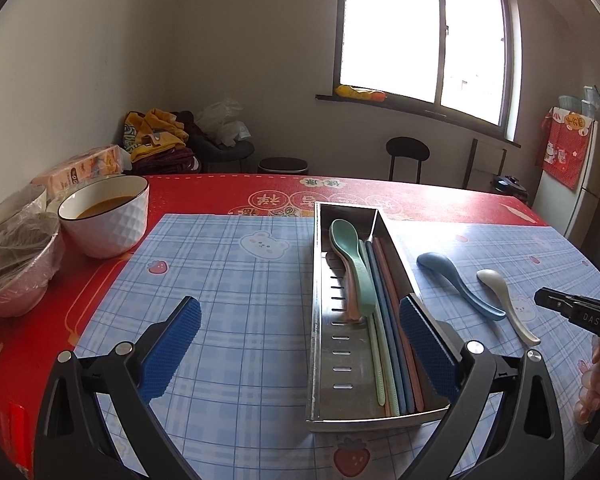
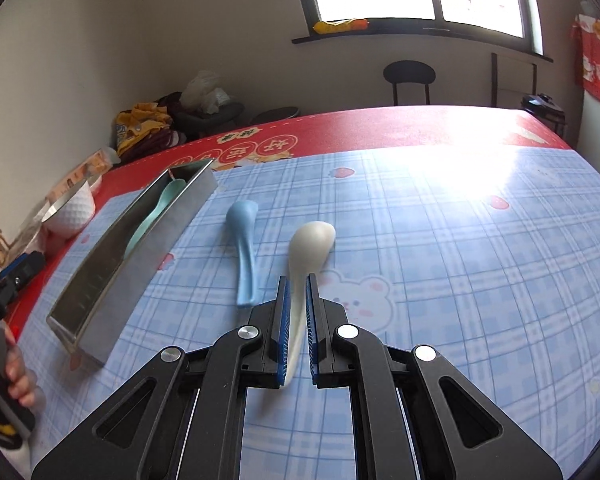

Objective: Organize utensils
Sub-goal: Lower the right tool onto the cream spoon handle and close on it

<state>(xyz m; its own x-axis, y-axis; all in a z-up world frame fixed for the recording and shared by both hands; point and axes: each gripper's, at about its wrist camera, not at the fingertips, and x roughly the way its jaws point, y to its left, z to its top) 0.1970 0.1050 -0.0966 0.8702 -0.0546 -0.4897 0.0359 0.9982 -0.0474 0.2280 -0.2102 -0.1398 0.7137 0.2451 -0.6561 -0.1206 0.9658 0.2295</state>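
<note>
A steel utensil tray stands on the blue checked mat. It holds a green spoon, a pink spoon under it, and several coloured chopsticks. My left gripper is open, with its fingers either side of the tray's near left wall and nothing gripped. Right of the tray lie a blue spoon and a white spoon. My right gripper is shut on the white spoon's handle, the bowl pointing away from it.
A white bowl of brown liquid, a plastic-covered bowl and a tissue pack crowd the table's left edge. A person's hand holds the right gripper. A chair and a stool stand beyond the red tablecloth.
</note>
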